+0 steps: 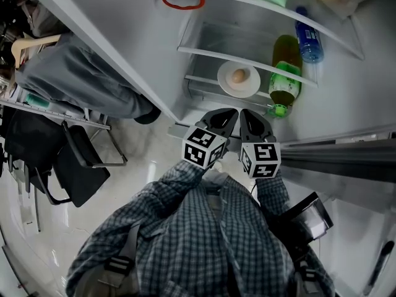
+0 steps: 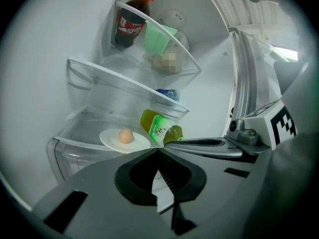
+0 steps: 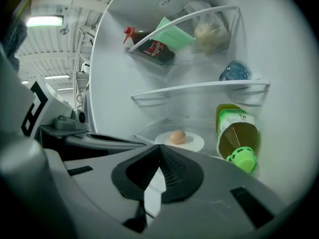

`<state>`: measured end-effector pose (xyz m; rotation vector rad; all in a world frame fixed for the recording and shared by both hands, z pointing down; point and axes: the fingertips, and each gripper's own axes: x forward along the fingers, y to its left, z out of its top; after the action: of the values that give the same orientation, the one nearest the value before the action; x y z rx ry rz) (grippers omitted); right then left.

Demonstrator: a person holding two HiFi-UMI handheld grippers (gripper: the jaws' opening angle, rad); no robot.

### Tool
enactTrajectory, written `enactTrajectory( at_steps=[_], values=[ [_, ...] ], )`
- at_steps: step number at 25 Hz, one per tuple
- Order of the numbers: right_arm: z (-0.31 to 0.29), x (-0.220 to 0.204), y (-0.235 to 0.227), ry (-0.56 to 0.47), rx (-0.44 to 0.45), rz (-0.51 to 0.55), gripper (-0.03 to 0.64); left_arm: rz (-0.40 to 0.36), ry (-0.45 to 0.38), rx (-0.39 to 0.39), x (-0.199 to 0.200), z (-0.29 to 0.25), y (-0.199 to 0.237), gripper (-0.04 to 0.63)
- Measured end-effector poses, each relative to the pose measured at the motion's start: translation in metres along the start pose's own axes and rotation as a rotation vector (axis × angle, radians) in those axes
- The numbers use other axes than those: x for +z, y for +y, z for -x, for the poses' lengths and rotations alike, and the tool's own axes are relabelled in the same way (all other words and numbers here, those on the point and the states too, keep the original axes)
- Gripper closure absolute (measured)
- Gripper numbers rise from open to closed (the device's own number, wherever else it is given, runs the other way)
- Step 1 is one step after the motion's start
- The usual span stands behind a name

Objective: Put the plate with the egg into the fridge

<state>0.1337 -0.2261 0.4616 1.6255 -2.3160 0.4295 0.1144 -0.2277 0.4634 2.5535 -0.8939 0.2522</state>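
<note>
A white plate [image 1: 226, 84] with a brown egg [image 1: 238, 75] on it rests on a lower glass shelf [image 1: 210, 48] inside the open fridge. My left gripper [image 1: 229, 114] and right gripper [image 1: 248, 114] are side by side just outside the fridge, below the plate and apart from it. Both are shut with nothing between the jaws. In the left gripper view the plate [image 2: 110, 140] and egg [image 2: 125, 136] lie ahead of the left gripper [image 2: 159, 149]. In the right gripper view the plate [image 3: 193, 144] and egg [image 3: 178, 137] lie beyond the right gripper [image 3: 160, 146].
A green-capped bottle of yellow drink [image 1: 284, 79] lies right of the plate on the same shelf. A blue-capped bottle [image 1: 308, 41] lies one shelf up. A cola bottle [image 2: 130, 19] and bags fill the top shelf. A black chair [image 1: 74, 166] stands on the floor at left.
</note>
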Motion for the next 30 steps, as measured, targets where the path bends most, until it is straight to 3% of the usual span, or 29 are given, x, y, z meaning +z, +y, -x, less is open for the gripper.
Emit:
enactTrajectory(
  at_steps=[30],
  values=[
    [-0.0008, 0.0001, 0.0048, 0.025, 0.014, -0.011, 0.611, 0.005, 0.012, -0.016, 0.0002, -0.0048, 0.0020, 0.589]
  ],
)
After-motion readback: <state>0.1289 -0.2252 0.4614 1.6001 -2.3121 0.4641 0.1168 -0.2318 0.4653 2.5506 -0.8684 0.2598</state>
